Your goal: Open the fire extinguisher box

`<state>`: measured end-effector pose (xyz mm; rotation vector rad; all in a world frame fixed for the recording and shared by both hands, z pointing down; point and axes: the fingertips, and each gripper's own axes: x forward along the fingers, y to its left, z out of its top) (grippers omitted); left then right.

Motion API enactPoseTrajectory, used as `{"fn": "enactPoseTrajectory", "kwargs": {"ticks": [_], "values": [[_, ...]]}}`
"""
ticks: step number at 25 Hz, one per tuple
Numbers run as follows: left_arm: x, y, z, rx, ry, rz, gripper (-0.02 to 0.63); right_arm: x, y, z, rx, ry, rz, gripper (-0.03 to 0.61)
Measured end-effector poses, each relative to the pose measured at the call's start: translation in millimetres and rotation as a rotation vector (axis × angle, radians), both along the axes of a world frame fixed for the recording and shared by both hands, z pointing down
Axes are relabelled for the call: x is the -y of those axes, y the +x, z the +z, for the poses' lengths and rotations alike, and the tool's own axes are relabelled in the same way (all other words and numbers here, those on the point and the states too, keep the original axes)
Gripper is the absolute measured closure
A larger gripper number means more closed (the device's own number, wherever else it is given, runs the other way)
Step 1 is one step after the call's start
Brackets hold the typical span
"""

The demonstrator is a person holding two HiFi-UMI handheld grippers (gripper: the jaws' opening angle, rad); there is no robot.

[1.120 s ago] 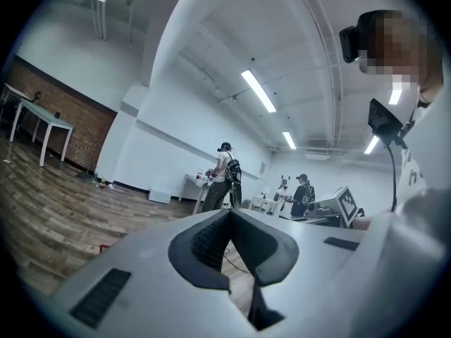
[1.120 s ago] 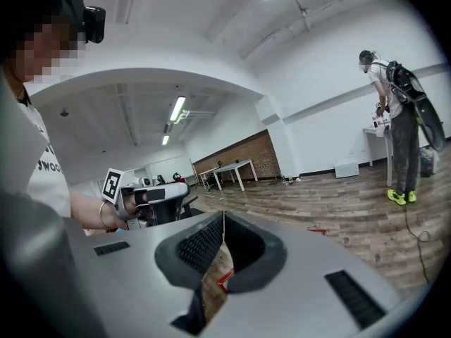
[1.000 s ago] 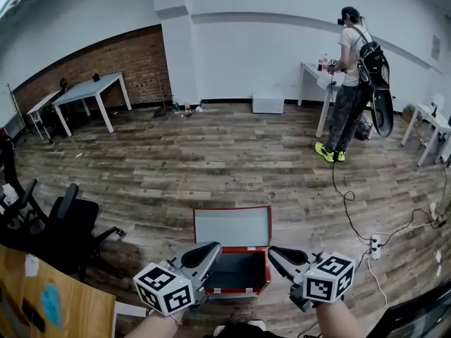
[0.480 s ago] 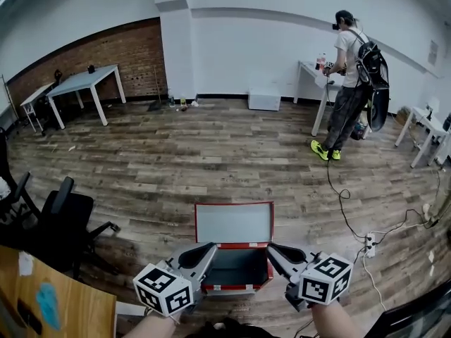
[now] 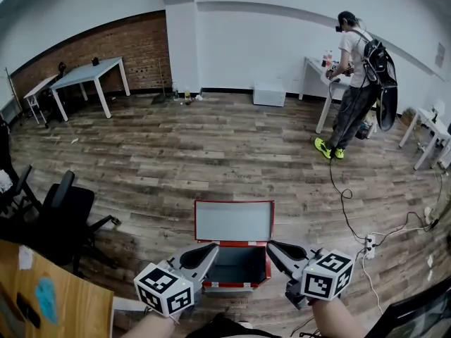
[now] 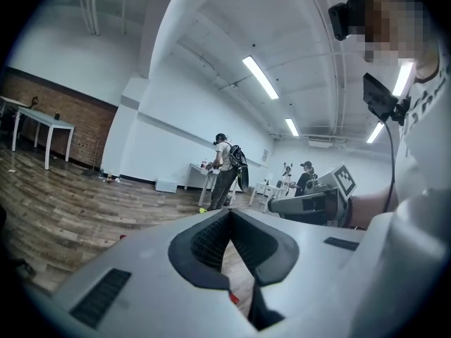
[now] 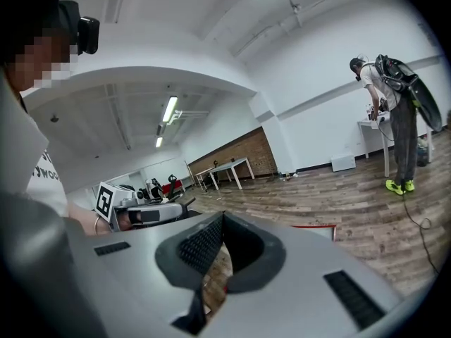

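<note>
Head view, with both gripper views. The box, red outside and grey inside, stands open on the wood floor, its lid raised upright at the far edge. The left gripper is held over the box's near left corner and the right gripper over its near right corner. Whether either touches the box cannot be told. In its own view each gripper's jaws meet at the tips, clenched, with nothing between them. Left of the box is a black chair, and nearer the camera on that side a wooden desk. Right of the box lies a power strip with cables. Far beyond the box to the right, a person with a backpack stands at a white table.
</note>
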<state>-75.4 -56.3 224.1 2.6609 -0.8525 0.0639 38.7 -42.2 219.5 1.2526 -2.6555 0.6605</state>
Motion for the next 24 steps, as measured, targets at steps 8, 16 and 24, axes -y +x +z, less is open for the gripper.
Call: {"fn": "enactPoseTrajectory", "kwargs": {"ticks": [8,16,24], "values": [[6.8,-2.4,0.0,0.005,-0.004,-0.019,0.607,2.9,3.3,4.2,-0.011,-0.015,0.000,0.569],[3.6,-6.3,2.9,0.010,-0.005,-0.021,0.607,0.9,0.4,6.8,-0.017,-0.014,0.001,0.569],[-0.5,-7.5,1.6,0.010,-0.003,-0.023,0.607,-2.5,-2.6,5.5,-0.015,-0.009,-0.004,0.569]]}}
